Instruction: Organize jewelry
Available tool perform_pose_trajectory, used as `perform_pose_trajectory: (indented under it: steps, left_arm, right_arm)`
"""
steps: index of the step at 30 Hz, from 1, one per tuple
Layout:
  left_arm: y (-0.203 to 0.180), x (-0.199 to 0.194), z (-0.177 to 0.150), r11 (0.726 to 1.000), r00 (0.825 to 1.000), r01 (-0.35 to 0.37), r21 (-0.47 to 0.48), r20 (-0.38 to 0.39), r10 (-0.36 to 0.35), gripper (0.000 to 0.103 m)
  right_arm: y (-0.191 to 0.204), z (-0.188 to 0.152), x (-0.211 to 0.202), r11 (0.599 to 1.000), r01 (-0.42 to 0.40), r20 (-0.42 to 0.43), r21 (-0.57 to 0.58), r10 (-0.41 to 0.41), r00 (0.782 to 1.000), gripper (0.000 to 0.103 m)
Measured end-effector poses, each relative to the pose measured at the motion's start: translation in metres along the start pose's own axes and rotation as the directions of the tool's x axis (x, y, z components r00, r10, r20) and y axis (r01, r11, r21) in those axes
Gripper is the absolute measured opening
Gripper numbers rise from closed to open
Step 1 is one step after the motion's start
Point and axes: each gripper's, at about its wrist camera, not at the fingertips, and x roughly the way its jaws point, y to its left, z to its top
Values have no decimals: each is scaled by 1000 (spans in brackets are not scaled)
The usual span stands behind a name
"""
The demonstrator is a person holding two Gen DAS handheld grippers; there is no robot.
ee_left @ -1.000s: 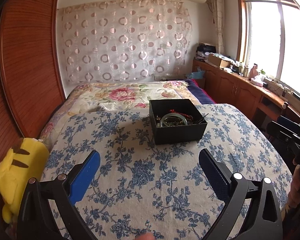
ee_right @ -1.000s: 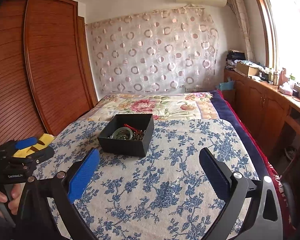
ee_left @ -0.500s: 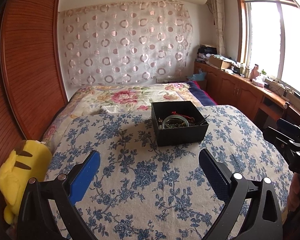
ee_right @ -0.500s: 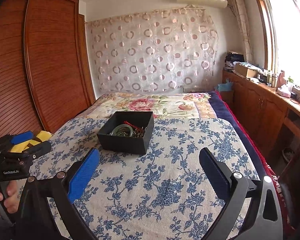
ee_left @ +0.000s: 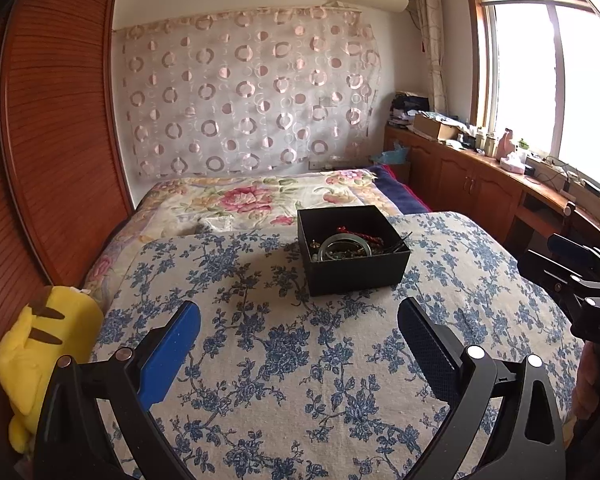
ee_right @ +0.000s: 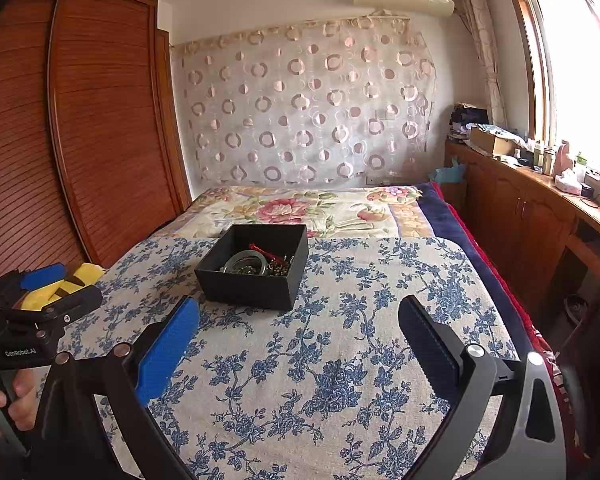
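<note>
The left tool (ee_left: 298, 334) and right tool (ee_right: 298, 332) hang released above the bed (ee_left: 340, 380), ready to reach; the box (ee_left: 354, 254) holding the jewelry (ee_left: 346, 246) sits mid-frame.

A bed (ee_left: 480, 248) fills the room's middle. A cream cloth with blue flowers (ee_left: 300, 360) covers its near part. Beyond it, toward twelve o'clock, lies a quilt with pink flowers (ee_left: 252, 196), and a dark blue blanket (ee_right: 444, 216) shows along the bed's three o'clock edge. An open black box (ee_left: 356, 276) sits on the blue-flowered cloth near its far edge, toward twelve o'clock in the left wrist view and eleven o'clock in the right wrist view. Inside is a tangle of jewelry (ee_right: 260, 264): a pale bangle, a red cord, dark beads. A yellow plush toy (ee_left: 40, 348) rests at the bed's nine o'clock edge.
</note>
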Motion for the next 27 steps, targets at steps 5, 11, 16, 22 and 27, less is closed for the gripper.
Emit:
perform_pose_trajectory:
  steps: [5,11,16,22,27]
  left_arm:
    - [0,0,0,1000,1000,0,1,0,0,95]
    - [0,0,0,1000,1000,0,-1,-1,0,95]
    - [0,0,0,1000,1000,-1,1,2,1,95]
    - [0,-1,1,1000,1000,-2,0,5,2,95]
    - [0,-2,2,1000,1000,-3,-1,7,3,95]
  right_arm:
    - [0,0,0,1000,0,0,0,0,1000,100]
    - [0,0,0,1000,0,0,0,0,1000,100]
    - [0,-1,0,1000,1,0,-1,-1,1000,100]
    - [-1,0,0,1000,0,0,0,0,1000,100]
    - [-1,0,0,1000,0,0,1,0,1000,100]
